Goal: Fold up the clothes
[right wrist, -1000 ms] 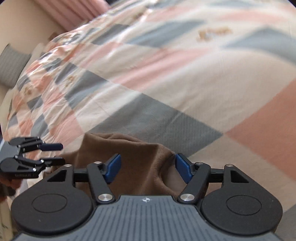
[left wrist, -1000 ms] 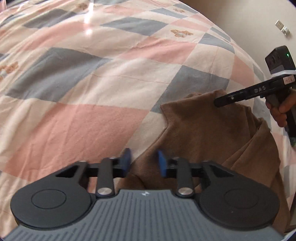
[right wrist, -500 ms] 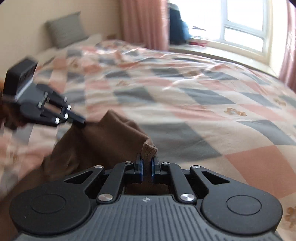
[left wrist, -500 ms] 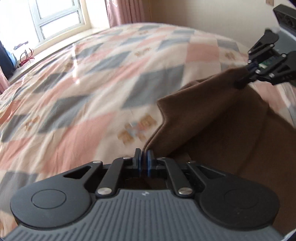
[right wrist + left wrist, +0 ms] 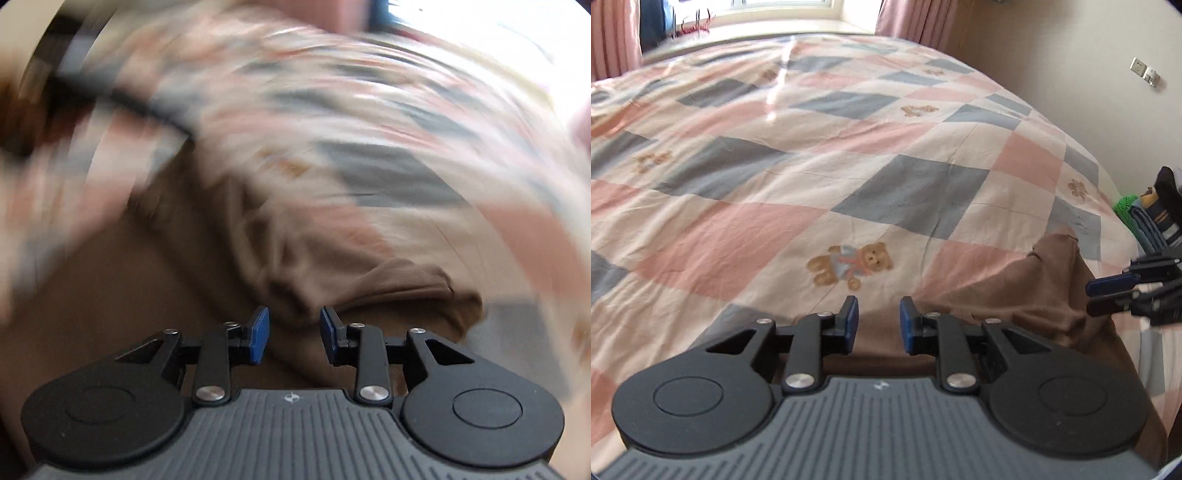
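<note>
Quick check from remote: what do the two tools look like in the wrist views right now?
Both look identical. The left tool and right tool each have blue pads on black linkage fingers with silver pivot screws, two round black housings, and a ribbed grey body bearing a small white logo. No cables or sleeves show.

right wrist view motion-blurred, right tool (image 5: 1108,295) cut off at edge

garment (image 5: 1027,295): brown matt soft cloth | quilt (image 5: 812,147): patchwork cotton, creased, faint sheen
</note>
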The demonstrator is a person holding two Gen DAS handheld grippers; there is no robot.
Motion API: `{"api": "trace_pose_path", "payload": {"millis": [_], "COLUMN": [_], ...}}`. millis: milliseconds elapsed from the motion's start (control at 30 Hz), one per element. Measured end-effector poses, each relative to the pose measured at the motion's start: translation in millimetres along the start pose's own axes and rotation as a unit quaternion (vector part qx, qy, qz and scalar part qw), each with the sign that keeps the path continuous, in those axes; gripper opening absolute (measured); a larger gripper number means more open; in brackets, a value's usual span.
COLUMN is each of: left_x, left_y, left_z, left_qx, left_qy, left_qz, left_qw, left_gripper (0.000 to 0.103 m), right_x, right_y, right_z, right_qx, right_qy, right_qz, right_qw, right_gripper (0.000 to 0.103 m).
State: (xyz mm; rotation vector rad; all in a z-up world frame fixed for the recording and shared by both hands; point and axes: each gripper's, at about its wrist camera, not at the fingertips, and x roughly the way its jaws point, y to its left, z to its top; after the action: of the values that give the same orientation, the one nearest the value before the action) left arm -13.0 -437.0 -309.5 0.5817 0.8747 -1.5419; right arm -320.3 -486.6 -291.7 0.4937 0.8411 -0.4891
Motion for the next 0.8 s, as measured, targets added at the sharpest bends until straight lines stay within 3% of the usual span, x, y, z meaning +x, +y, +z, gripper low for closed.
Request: {"api": "trace_pose_path", "payload": {"millis": [33,100,167,233,300,367,500,567,633,700,800], "left_x": [11,27,32,28,25,20,12,7,4,4,-5], "left_y": [-3,-12,-27,-43,-55,-61,-67,-76,-82,-83,-87], "left_z": [3,4,-5,-25,-52,-67,-63,-63,-66,-69,-78], "left_qx": [0.003,0.009,0.023,0.065,0.098,0.110,0.099,0.131,0.168,0.203,0.247], "left_qy": [0.011,0.039,0.067,0.090,0.104,0.089,0.057,0.042,0.041,0.048,0.050], "left_qz": [-0.012,-0.047,-0.110,-0.129,-0.111,-0.091,-0.065,-0.050,-0.034,-0.019,-0.008], "left_qw": [0.9999,0.9981,0.9914,0.9855,0.9835,0.9857,0.9913,0.9892,0.9844,0.9778,0.9676], "left_gripper": [0.019,0.019,0.019,0.019,0.019,0.019,0.019,0.019,0.019,0.018,0.018], "right_x": [4,18,30,40,47,44,39,34,35,46,67], "right_y": [-17,-46,-59,-57,-48,-37,-12,-1,6,11,13], "right_z": [6,5,-2,-10,-17,-19,-4,3,6,3,-20], "right_qx": [0.096,0.266,0.348,0.341,0.285,0.238,0.168,0.132,0.112,0.090,0.025], "right_qy": [-0.007,-0.004,0.008,0.036,0.067,0.062,0.025,-0.015,-0.028,0.000,0.062], "right_qz": [0.012,0.025,0.028,0.014,-0.020,-0.039,-0.088,-0.080,-0.034,-0.014,-0.057], "right_qw": [0.995,0.964,0.937,0.939,0.956,0.968,0.982,0.988,0.993,0.996,0.996], "right_gripper": [0.034,0.035,0.036,0.034,0.032,0.031,0.034,0.035,0.033,0.030,0.014]}}
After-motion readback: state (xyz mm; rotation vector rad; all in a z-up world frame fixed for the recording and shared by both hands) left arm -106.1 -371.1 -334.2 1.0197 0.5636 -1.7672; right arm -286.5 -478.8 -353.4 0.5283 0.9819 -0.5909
